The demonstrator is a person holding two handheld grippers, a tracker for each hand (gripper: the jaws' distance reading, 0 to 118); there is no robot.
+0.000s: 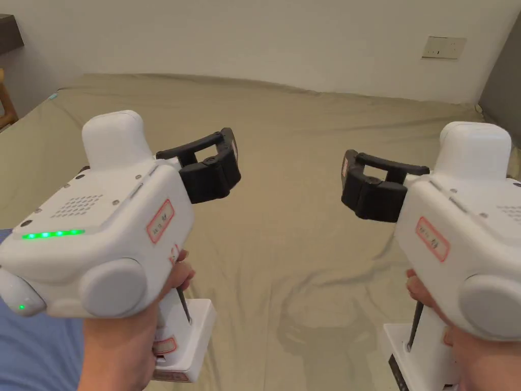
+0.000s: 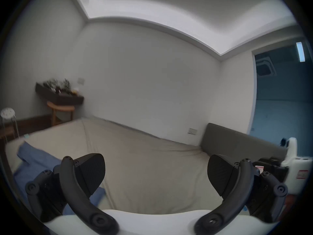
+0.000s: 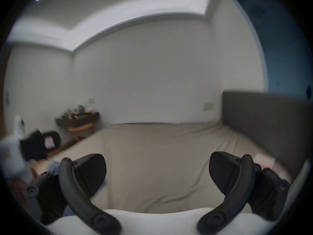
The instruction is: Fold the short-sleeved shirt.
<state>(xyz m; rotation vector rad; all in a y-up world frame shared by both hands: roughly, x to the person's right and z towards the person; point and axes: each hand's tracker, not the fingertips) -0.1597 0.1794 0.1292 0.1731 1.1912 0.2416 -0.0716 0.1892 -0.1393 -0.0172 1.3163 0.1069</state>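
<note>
Both grippers hover jaws apart over the bed (image 1: 285, 152); the blue short-sleeved shirt (image 2: 37, 160) lies at its near left corner, nearer the left gripper (image 2: 155, 174) than the right gripper (image 3: 157, 174).

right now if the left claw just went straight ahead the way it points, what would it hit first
Probably nothing close. The left claw is open, held above the bed, aimed across it toward the far white wall. The blue shirt lies off to its left, outside that line. Depth is hard to judge.

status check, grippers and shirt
Left gripper open, right gripper open, both empty above bed. Blue shirt lies far left, untouched. Nothing in the way.
</note>
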